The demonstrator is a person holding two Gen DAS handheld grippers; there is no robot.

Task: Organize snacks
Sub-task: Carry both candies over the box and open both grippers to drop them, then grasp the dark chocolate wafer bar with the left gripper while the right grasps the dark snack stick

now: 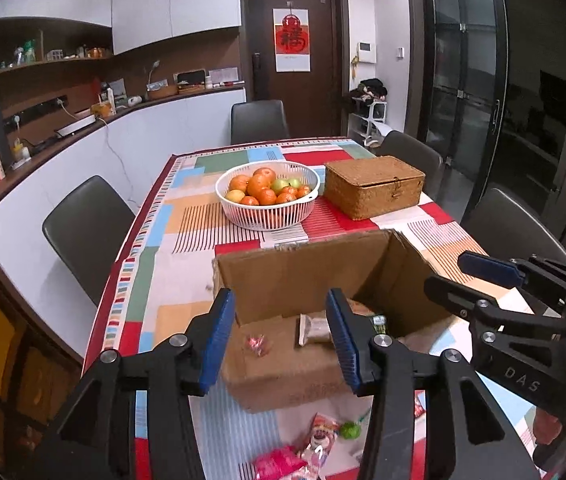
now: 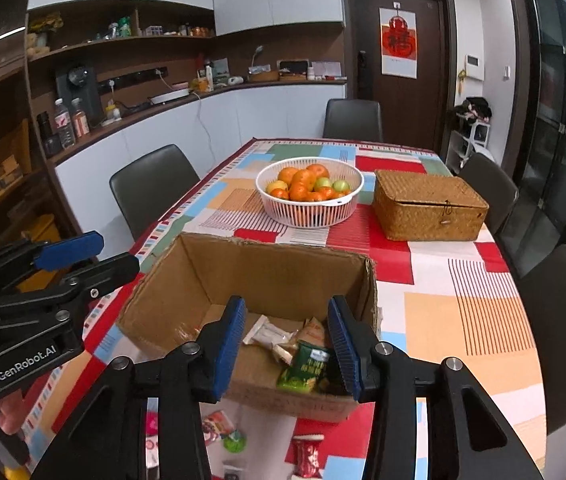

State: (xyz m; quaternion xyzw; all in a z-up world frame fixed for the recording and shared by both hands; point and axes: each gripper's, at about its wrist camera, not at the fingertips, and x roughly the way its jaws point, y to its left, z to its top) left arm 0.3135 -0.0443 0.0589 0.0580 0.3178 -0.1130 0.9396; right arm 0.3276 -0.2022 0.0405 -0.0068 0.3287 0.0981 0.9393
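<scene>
Cardboard box walls front both parted, empty claws; fruit basket beyond.

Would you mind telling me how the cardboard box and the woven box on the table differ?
The cardboard box stands open at the top, with snack packets visible inside; the woven box has its lid shut, so its contents are hidden. The cardboard box is smooth plain brown; the woven box is golden wicker with a small front clasp. The cardboard box sits nearer the cameras, the woven box farther back beside the fruit basket. Both rest on the patterned tablecloth.

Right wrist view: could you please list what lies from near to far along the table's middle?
Loose snacks → cardboard box → fruit basket → far chair.
</scene>
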